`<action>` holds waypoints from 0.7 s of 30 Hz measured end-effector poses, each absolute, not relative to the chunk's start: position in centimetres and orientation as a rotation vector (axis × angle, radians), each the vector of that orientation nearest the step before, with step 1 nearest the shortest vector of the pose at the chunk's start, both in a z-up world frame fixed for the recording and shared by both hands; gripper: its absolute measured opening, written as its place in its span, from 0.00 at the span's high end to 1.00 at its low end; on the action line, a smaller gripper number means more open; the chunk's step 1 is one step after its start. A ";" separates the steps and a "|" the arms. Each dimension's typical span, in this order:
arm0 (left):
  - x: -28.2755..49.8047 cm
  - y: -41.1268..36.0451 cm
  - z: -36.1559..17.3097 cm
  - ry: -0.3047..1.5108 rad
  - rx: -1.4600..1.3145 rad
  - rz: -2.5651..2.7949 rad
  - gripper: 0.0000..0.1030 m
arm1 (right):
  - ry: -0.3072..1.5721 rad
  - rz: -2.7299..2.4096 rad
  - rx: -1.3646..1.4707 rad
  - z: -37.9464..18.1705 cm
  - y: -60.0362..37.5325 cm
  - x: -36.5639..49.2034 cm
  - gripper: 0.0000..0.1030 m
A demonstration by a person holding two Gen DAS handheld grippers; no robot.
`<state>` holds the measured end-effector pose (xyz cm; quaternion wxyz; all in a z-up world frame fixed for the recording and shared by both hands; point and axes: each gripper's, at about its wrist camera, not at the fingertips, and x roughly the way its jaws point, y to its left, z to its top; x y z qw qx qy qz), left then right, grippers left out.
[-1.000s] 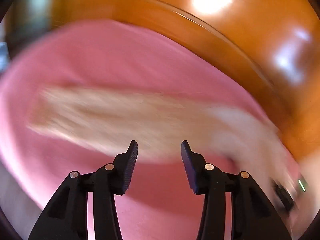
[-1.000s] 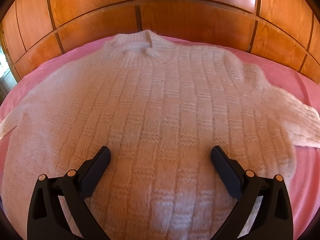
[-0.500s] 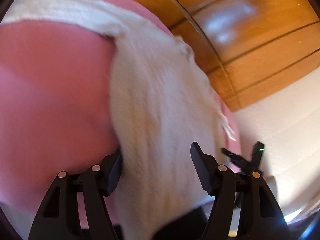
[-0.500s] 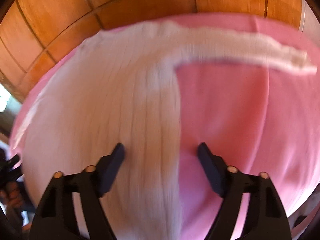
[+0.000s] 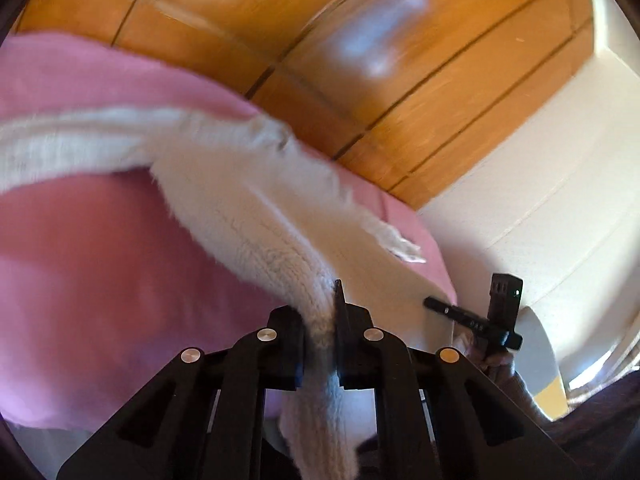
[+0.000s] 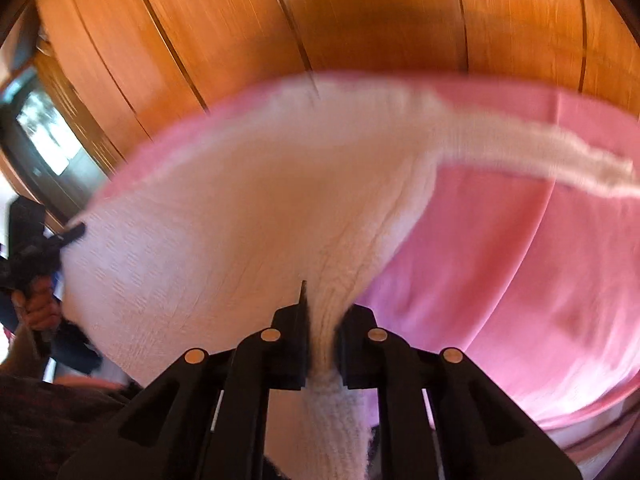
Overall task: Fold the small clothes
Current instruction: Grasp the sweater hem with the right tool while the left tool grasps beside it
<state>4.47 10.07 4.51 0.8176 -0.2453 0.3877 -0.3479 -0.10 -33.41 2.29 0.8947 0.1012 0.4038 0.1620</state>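
We see a bed (image 5: 80, 240) covered in a pink spread, with a glossy orange-brown wooden panelled wall (image 5: 360, 80) running along its far edge (bright patches of light glare on the wood). In the left wrist view a white wall (image 5: 560, 200) meets the panelling past the bed's far right corner; in the right wrist view a dark-framed window or doorway (image 6: 44, 136) shows at the far left.

The cream knitted sweater (image 6: 240, 220) lies spread across the pink bedspread, its body reaching toward the bed's far edge, one sleeve trailing off toward the right side of the bed in the right wrist view, the other toward the left side in the left wrist view.

The left gripper (image 5: 322, 320) has its jaws closing tight on a bunched fold of the sweater's near edge, knit squeezed between the pads and hanging below them. The right gripper (image 6: 322, 320) is likewise closing, pinching another bunch of that near edge. Each view catches the other gripper at the sweater's side, held by a hand (image 6: 38, 308).
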 end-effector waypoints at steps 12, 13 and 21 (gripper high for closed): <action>6.9 15.8 -5.5 1.047 -0.728 -0.436 0.44 | 1.097 0.160 0.172 -6.6 -33.6 0.8 0.90; 6.9 15.7 -5.7 1.036 -0.741 -0.436 0.41 | 1.106 0.155 0.175 -7.0 -33.7 0.7 0.90; 8.4 11.0 -5.3 1.003 -0.566 -0.495 0.96 | 1.059 0.152 0.191 -5.5 -35.2 0.0 0.90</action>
